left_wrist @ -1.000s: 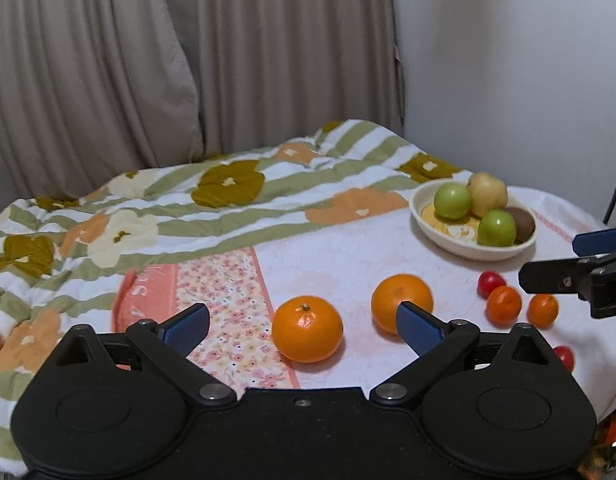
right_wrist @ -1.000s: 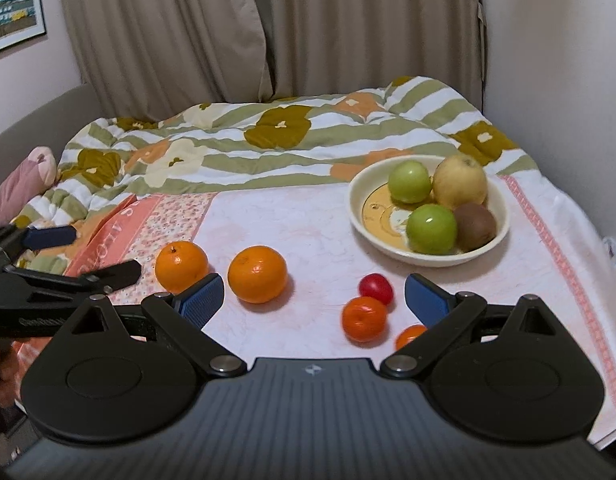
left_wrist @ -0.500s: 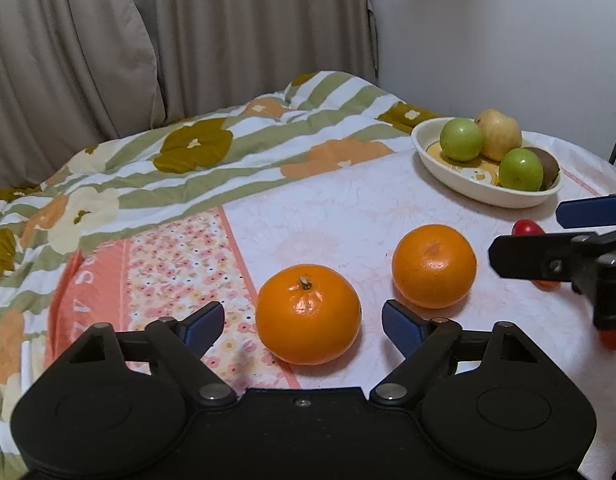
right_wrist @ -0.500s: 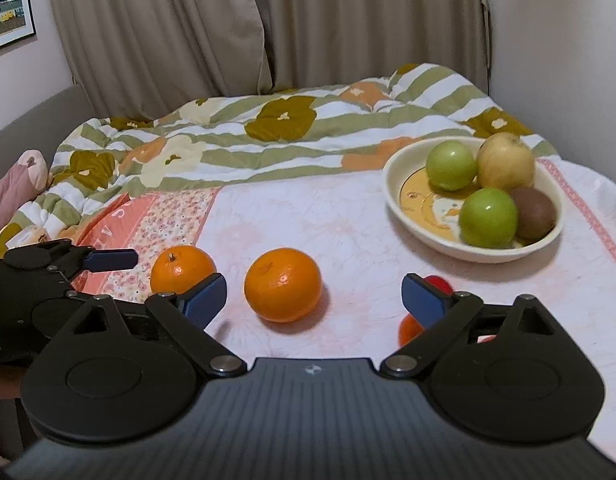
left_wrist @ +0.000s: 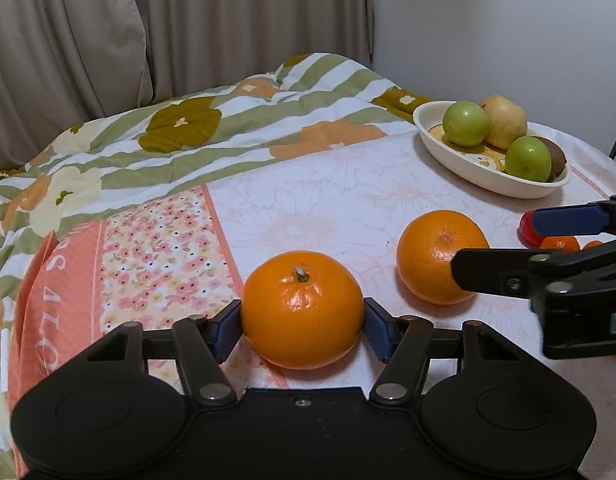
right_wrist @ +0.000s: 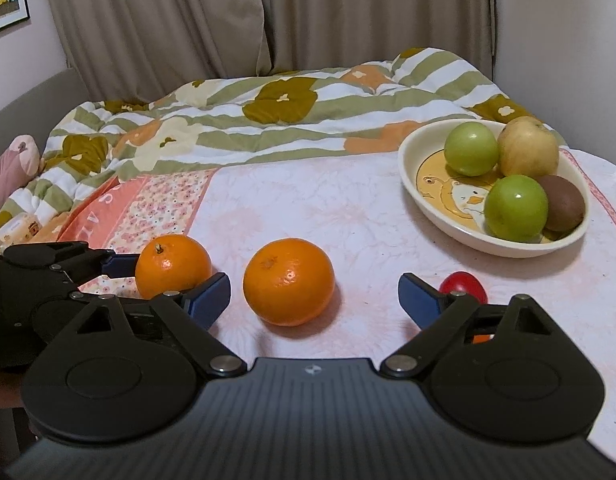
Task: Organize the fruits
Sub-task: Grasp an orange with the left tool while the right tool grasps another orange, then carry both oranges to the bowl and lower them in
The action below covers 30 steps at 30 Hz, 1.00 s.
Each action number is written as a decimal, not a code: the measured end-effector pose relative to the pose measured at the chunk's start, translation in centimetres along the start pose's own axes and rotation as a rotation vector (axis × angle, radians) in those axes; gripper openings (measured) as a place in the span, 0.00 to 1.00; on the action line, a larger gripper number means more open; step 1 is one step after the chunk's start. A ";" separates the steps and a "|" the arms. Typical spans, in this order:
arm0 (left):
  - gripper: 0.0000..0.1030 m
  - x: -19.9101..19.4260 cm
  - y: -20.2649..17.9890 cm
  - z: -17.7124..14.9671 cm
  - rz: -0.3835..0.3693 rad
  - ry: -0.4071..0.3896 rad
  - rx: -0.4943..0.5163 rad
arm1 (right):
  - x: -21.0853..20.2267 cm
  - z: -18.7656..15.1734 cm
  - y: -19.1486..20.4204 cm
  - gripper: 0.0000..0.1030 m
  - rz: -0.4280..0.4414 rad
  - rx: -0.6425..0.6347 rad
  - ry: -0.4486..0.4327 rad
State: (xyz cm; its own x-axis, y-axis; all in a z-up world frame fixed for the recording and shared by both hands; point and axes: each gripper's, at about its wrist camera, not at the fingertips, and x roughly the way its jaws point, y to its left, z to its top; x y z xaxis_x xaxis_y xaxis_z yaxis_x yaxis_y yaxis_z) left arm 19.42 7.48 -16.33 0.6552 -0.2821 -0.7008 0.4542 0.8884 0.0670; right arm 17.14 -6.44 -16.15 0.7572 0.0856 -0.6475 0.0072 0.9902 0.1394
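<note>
Floral tablecloth [left_wrist: 348, 184]; left gripper [left_wrist: 301, 326] fingers, wider before, closing against stemmed orange [left_wrist: 301, 308]; right gripper [right_wrist: 314, 294] wide.

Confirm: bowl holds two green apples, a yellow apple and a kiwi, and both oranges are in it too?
Not quite. The right wrist view shows both oranges out on the tablecloth, not in the bowl: the stemmed orange sits between the closing left gripper jaws, the second orange lies free. The rest is right.

Two oranges [right_wrist: 288, 282] side by side, bowl [right_wrist: 412, 168] behind right, quilt [right_wrist: 267, 120] behind
</note>
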 end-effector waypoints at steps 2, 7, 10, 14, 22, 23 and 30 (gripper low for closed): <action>0.64 -0.1 0.1 -0.1 0.004 0.002 -0.002 | 0.4 0.1 0.1 0.98 0.004 -0.005 0.007; 0.64 -0.7 0.6 -0.6 0.025 0.006 -0.013 | 1.0 0.0 0.4 0.94 0.009 -0.020 0.020; 0.64 -1.2 1.0 -1.0 0.038 0.010 -0.020 | 1.4 0.1 0.7 0.92 0.013 -0.033 0.026; 0.64 -1.9 1.5 -1.6 0.057 0.018 -0.033 | 2.0 0.1 1.0 0.88 0.011 -0.046 0.030; 0.64 -3.2 2.1 -2.4 0.084 0.020 -0.068 | 3.1 0.4 1.4 0.82 0.015 -0.085 0.044; 0.64 -3.3 2.1 -2.5 0.086 0.019 -0.074 | 3.1 0.3 1.5 0.81 0.017 -0.089 0.047; 0.64 -4.4 2.2 -3.0 0.096 0.019 -0.099 | 3.4 0.2 1.8 0.73 0.027 -0.114 0.060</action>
State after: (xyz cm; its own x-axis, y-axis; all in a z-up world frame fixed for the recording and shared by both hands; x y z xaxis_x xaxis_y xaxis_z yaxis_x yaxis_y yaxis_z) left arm 15.78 11.73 -15.24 0.6808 -0.1879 -0.7079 0.3277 0.9426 0.0649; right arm 19.89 -4.40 -17.96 0.7154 0.1158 -0.6890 -0.0896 0.9932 0.0739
